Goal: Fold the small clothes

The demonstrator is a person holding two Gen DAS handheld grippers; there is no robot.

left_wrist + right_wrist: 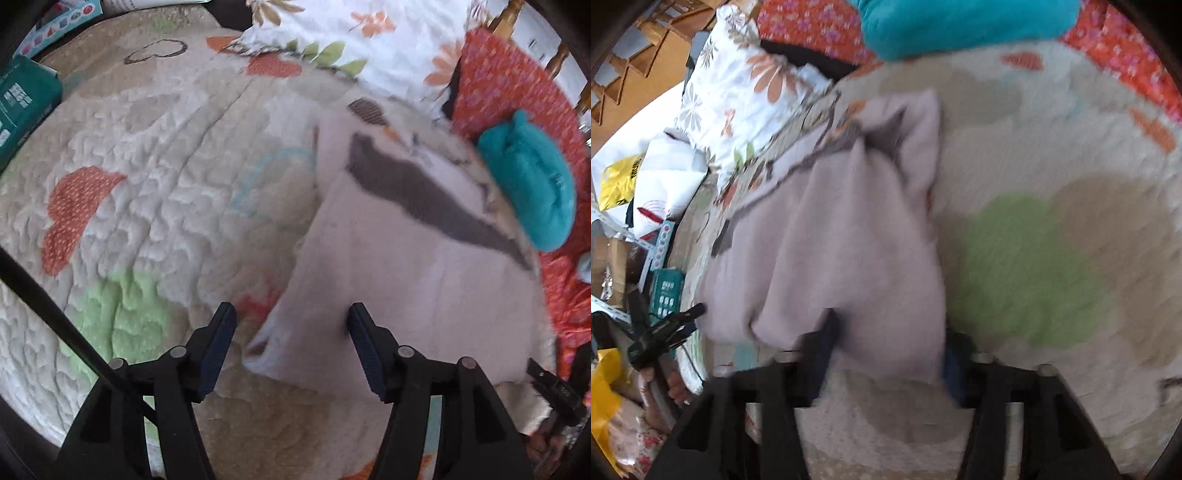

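The pale lilac garment [406, 280] lies on the quilted bed [155, 177], soft, light and floppy, best pinched at its near hem corners: left gripper [291, 314] jaws open astride one, right gripper [886, 332] jaws narrowed around bunched fabric, grip uncertain.

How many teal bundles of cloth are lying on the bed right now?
1. The teal bundle lies at the far side of the quilt, on the red flowered cloth, beyond the pale garment. Others could be hidden outside both views.
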